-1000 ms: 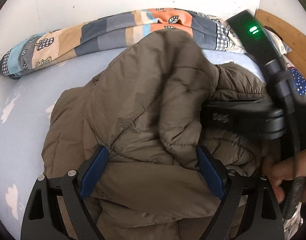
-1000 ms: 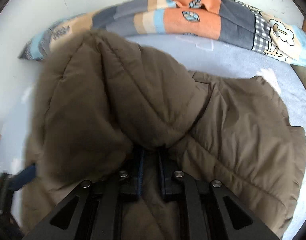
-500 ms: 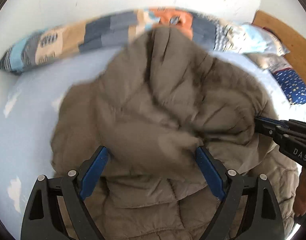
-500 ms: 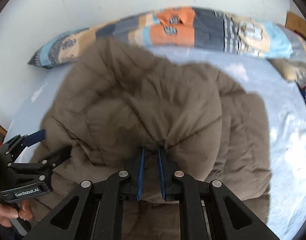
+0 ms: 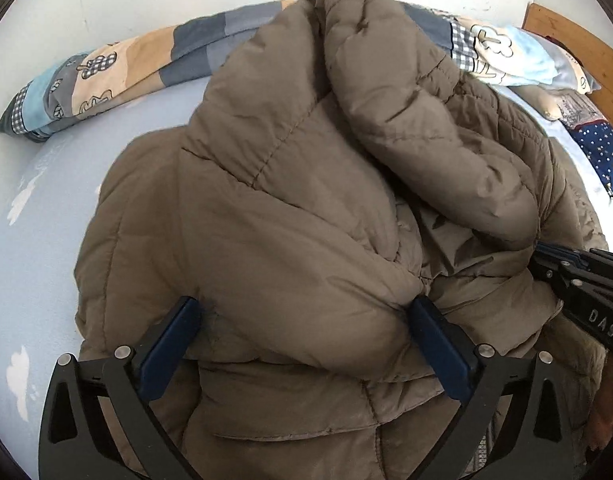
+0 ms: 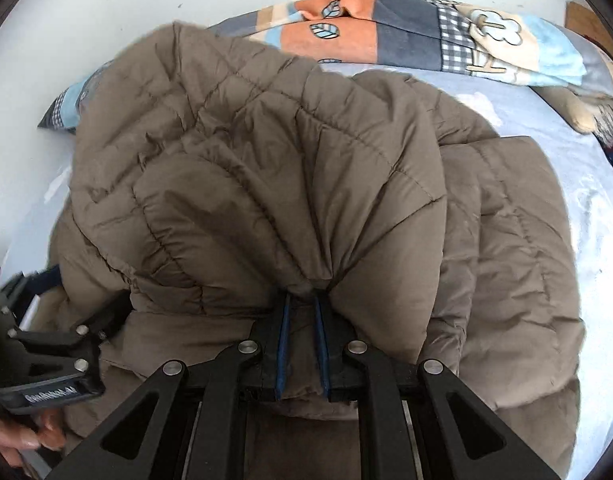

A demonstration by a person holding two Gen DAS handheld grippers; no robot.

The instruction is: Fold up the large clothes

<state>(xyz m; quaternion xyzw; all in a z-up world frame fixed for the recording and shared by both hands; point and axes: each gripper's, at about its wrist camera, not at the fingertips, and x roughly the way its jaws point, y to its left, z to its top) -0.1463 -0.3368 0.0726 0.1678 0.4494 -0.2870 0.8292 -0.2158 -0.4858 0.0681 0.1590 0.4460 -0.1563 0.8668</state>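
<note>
A large brown quilted puffer jacket lies heaped on a light blue bed; it also fills the right wrist view. My left gripper is open, its blue pads wide apart with a puffy fold of the jacket bulging between them. My right gripper is shut on a bunched fold of the jacket and lifts it, so the fabric fans up from the pads. The right gripper shows at the right edge of the left wrist view; the left gripper shows at the lower left of the right wrist view.
A patchwork quilt runs along the white wall behind the jacket, also in the right wrist view. A wooden headboard and a starry blue pillow are at the far right. The bed sheet lies bare to the left.
The right gripper has swung out from in front of the left camera to the right edge. It has drawn the gripped fold up and across, so the jacket stands taller and nearer both cameras.
</note>
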